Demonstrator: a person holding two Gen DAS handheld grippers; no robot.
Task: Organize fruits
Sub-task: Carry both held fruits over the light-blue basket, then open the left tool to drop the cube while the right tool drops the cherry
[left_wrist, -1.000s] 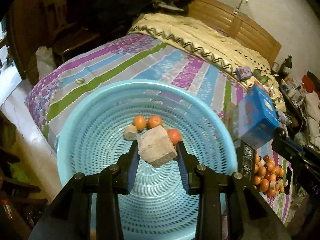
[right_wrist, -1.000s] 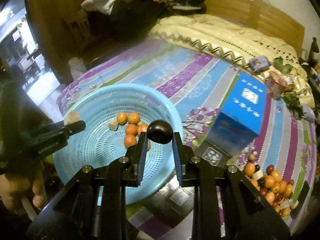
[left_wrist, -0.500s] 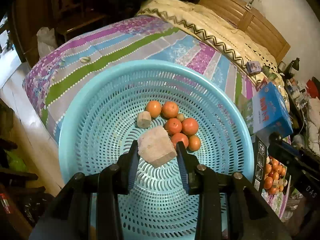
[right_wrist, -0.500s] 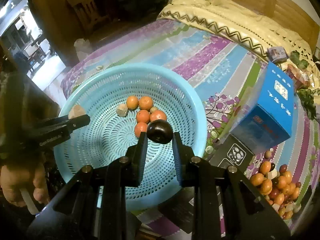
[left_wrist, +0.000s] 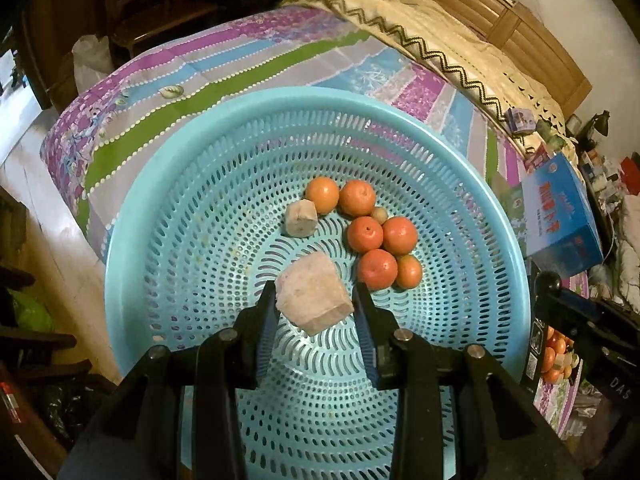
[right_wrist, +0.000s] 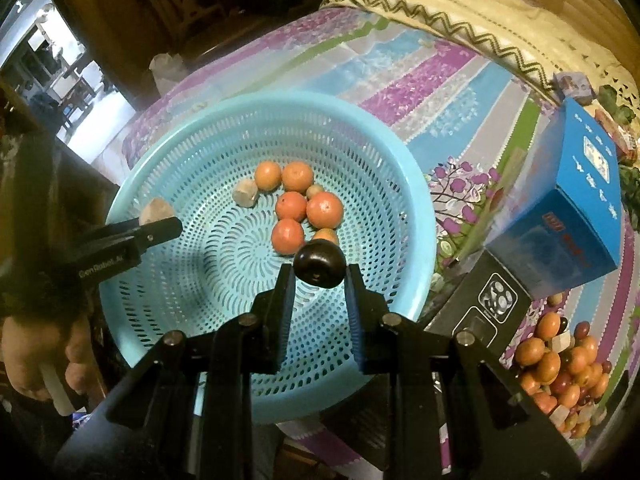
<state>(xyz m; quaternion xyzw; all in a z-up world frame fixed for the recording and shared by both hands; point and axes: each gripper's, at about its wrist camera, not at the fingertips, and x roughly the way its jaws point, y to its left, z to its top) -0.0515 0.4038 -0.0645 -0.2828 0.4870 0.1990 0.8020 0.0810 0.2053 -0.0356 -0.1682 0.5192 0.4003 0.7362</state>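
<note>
A round light-blue perforated basket (left_wrist: 168, 208) (right_wrist: 384, 152) lies on the striped bedspread. Several oranges (left_wrist: 365, 233) (right_wrist: 325, 209) and a beige chunk (left_wrist: 301, 219) (right_wrist: 245, 193) lie in its middle. My left gripper (left_wrist: 314, 300) is shut on a larger beige, pinkish chunk (left_wrist: 313, 293) and holds it above the basket floor, near the oranges; it also shows in the right wrist view (right_wrist: 157, 209). My right gripper (right_wrist: 320, 276) is shut on a dark, glossy round fruit (right_wrist: 320, 263) held above the basket's near right side.
A pile of oranges and small dark fruits (right_wrist: 560, 364) lies on the bed at the right. A blue carton (right_wrist: 568, 216) (left_wrist: 560, 216) and a black box (right_wrist: 480, 308) stand between the pile and the basket. A folded cream quilt (left_wrist: 440, 40) lies behind.
Both grippers have moved forward and down over the basket with their loads still held. The basket and the oranges now look larger and nearer in both views.
</note>
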